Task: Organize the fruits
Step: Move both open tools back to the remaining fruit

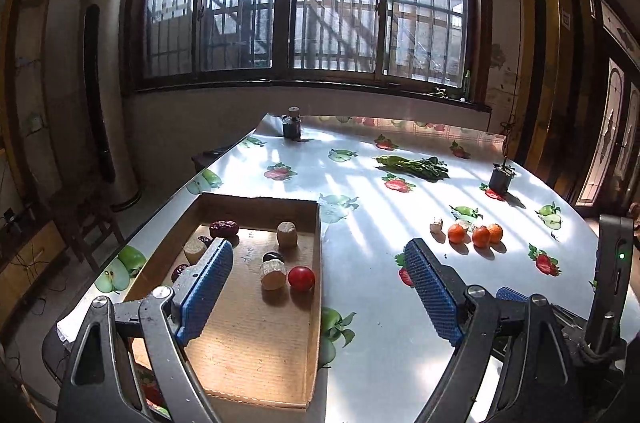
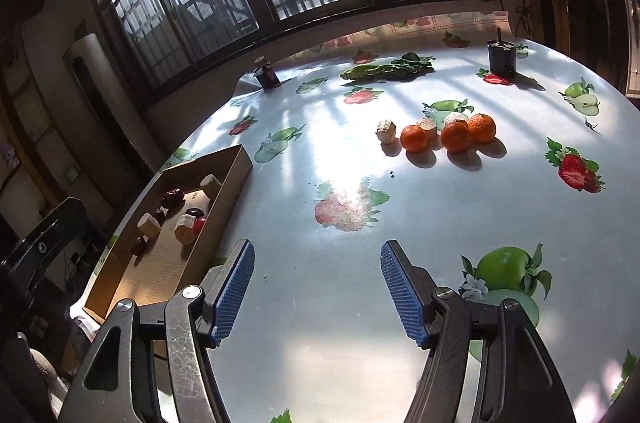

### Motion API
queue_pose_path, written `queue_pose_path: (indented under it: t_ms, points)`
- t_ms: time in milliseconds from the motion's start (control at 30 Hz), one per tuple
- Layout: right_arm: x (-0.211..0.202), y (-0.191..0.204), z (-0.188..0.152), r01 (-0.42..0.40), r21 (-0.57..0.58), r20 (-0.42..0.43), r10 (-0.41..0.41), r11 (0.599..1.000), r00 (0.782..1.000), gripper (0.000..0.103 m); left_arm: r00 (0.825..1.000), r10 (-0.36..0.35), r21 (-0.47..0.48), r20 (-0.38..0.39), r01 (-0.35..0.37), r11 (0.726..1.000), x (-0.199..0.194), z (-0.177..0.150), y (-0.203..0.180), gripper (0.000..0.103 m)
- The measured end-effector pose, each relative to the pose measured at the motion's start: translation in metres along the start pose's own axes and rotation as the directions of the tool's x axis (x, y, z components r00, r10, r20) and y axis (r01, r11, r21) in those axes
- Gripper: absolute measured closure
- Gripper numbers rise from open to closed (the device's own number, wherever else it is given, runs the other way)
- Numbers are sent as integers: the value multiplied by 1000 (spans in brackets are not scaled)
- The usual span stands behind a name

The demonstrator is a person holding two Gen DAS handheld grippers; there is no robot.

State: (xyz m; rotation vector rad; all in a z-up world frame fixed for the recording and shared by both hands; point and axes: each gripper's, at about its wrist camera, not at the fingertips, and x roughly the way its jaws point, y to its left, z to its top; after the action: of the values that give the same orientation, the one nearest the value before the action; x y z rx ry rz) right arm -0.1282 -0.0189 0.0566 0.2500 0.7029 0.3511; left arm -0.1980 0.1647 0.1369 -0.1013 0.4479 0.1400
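Cardboard tray (image 1: 316,303): near left corner hidden behind the left fingers (image 1: 208,287). Dark fruit (image 1: 180,271) in the tray: partly covered, kind unclear. Pale lumps (image 2: 426,125) behind the oranges (image 2: 456,137): partly hidden, unidentifiable. Worktop (image 2: 320,303): near edge cut off.

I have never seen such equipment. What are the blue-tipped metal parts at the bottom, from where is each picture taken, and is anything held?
Those are two hand-held grippers, each with a camera looking along its fingers. One picture is from the left gripper, above the cardboard tray; the other from the right gripper, over the table. Both are open and hold nothing. The tray contains a red fruit, dark dates and pale chunks. Three oranges and leafy greens lie on the table.
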Motion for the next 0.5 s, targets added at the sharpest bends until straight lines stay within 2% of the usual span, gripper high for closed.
queue_pose_path:
  t_ms: [100, 233, 300, 367, 433, 467, 500]
  points:
    - [-2, -4, 2, 6, 9, 3, -6, 1000, 1000, 33, 999, -52, -34, 8, 52, 998, -5, 4, 1, 16]
    - [-9, -5, 5, 28, -7, 23, -28, 1000, 999, 33, 996, -66, -33, -54, 64, 997, -1, 13, -2, 16]
    - [-14, -5, 9, 31, -11, 36, -31, 999, 999, 33, 991, -118, -67, -65, 114, 991, -3, 21, 2, 16]
    - [-20, -4, 18, 42, -30, 49, -40, 999, 998, 33, 976, -202, -121, -80, 192, 974, -5, 29, 8, 14]
    - [-29, -4, 28, 62, -52, 74, -58, 997, 996, 33, 949, -298, -170, -105, 278, 945, -2, 34, 14, 13]
    - [-34, -4, 33, 71, -60, 86, -65, 996, 994, 33, 936, -331, -193, -120, 305, 933, 0, 35, 15, 13]
    - [-38, -6, 39, 75, -64, 95, -69, 995, 993, 33, 932, -336, -205, -134, 305, 930, 1, 36, 16, 13]
